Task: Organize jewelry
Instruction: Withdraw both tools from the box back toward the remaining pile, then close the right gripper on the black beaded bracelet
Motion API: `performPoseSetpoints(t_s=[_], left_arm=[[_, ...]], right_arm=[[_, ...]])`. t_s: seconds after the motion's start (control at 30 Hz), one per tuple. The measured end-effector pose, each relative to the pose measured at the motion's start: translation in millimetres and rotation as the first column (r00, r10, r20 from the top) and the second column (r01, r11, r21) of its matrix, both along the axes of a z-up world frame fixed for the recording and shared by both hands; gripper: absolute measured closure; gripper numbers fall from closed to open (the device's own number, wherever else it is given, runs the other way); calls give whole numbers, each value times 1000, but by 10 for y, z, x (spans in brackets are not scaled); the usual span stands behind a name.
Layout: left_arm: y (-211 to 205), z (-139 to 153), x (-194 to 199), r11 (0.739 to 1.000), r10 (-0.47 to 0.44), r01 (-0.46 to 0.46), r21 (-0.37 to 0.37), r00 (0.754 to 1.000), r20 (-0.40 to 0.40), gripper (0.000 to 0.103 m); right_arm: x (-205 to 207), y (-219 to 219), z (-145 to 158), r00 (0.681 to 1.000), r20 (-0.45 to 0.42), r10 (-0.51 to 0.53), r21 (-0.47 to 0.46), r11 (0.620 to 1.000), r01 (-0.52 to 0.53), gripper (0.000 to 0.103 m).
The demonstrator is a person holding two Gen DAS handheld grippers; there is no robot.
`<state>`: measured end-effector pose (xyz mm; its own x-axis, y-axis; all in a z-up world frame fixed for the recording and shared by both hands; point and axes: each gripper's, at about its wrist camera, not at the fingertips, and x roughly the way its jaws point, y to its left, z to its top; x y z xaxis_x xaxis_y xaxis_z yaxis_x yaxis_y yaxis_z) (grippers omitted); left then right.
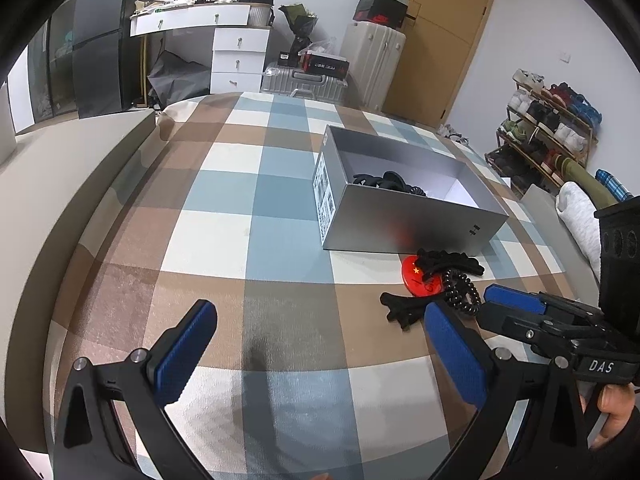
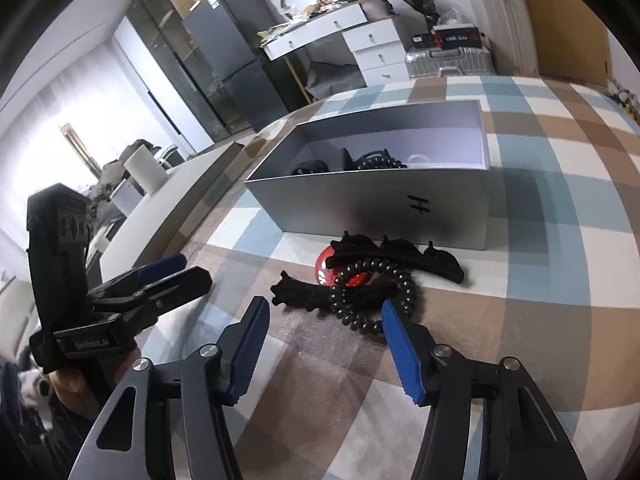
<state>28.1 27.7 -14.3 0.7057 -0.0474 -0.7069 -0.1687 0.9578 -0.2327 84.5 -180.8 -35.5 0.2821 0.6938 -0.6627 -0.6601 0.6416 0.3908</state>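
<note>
Checked fabric in blue, brown and white covers the bed (image 1: 224, 216), and at its left nothing but cloth lies under the left gripper (image 1: 320, 354), whose blue pads stand wide apart and hold nothing. Further right and far, the grey box (image 1: 408, 224) sits open with a few dark hair pieces already inside. Just near its front wall lies the remaining pile: a red disc (image 2: 325, 268) underneath, a black claw clip (image 2: 400, 258) across it, a second black clip (image 2: 304, 294) to the left, and a black coil hair tie (image 2: 380, 292) looped over them. At the right, the right gripper (image 2: 326, 344) hovers just near the coil, its fingers spread and empty. The coil looks light, springy and soft, likely to stretch or snag on the clips, so pinching one side of the loop seems wise. The clips appear stiff, smooth plastic; gripping across the spine should hold better than the teeth.
</note>
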Motion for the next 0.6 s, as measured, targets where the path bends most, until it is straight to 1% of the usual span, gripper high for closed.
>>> performPoseSetpoints(t_s=[0.07, 0.17, 0.27, 0.37, 0.47, 0.53, 0.6], left_arm=[[-15, -5, 4, 1000, -4, 4, 4, 1000, -4, 2], [-35, -19, 8, 1000, -8, 8, 12, 1000, -6, 2], [-57, -50, 20, 1000, -14, 14, 16, 1000, -15, 2], [-85, -72, 33, 999, -21, 21, 24, 1000, -23, 2], [-112, -81, 35, 999, -29, 30, 36, 999, -28, 2], [-123, -82, 29, 998, -33, 35, 44, 999, -30, 2], [-121, -80, 26, 998, -32, 33, 46, 999, -29, 2]], right_arm=[[12, 2, -5, 1000, 5, -21, -13, 1000, 21, 45], [75, -38, -39, 998, -15, -54, -11, 998, 54, 46], [125, -63, -65, 995, -12, -94, -31, 995, 94, 53], [142, -48, -80, 995, 6, -104, -64, 992, 104, 56], [150, -6, -104, 994, 22, -105, -98, 989, 107, 63], [139, 55, -101, 993, 55, -104, -136, 985, 111, 63], [144, 96, -102, 991, 79, -107, -171, 978, 120, 66]])
